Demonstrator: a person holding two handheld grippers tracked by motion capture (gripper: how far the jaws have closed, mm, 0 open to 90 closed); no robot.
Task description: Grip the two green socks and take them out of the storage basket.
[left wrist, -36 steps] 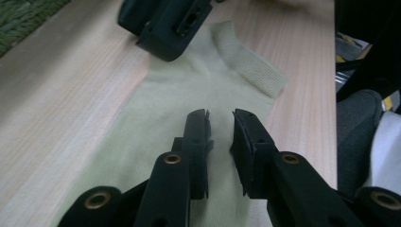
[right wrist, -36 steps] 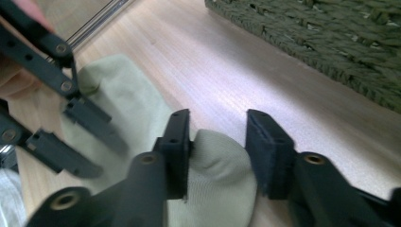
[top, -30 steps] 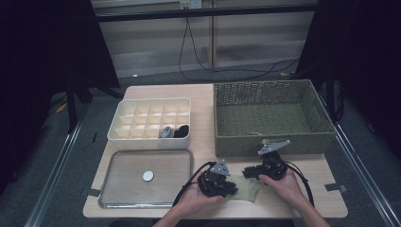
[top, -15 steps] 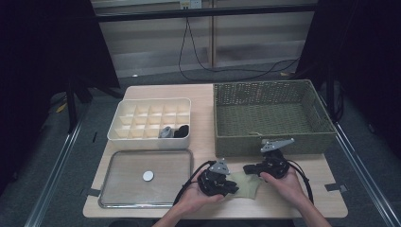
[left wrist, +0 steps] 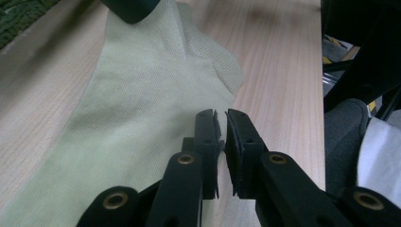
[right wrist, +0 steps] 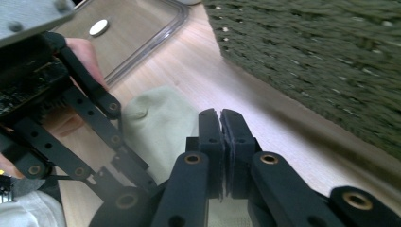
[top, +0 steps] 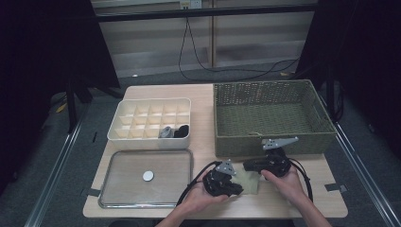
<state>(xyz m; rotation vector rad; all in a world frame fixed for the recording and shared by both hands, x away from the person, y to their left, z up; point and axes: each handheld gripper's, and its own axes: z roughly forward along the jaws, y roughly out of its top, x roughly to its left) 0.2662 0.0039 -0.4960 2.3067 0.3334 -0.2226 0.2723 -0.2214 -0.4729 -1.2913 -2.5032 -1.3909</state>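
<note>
A pale green knitted sock point(top: 249, 180) lies flat on the light wooden table point(top: 208, 99), near its front edge, between the two hands and just in front of the olive woven basket point(top: 269, 116). In the left gripper view the sock point(left wrist: 142, 118) shows a fine ribbed weave, a stitched seam and a rounded, coarser heel or toe patch at its far end. The left gripper point(left wrist: 221, 137) has just been closing; its black jaws stand almost together at the sock's edge with a thin slit between them, and whether cloth is pinched there cannot be told. The right gripper point(right wrist: 221, 137) has its jaws pressed together at the opposite edge of the sock point(right wrist: 161, 127), over the fabric; whether they hold cloth cannot be told either. In the high view the left gripper point(top: 236, 188) sits at the sock's left and the right gripper point(top: 247, 165) at its upper right, each held by a bare hand. To the left lies a clear shallow plastic tray point(top: 118, 163) with a small white round disc point(top: 148, 176) in it; behind it stands a cream compartmented plastic box point(top: 146, 116) with dark and grey items in two front cells. The basket's front wall point(right wrist: 331, 56) stands close behind the right gripper.
</note>
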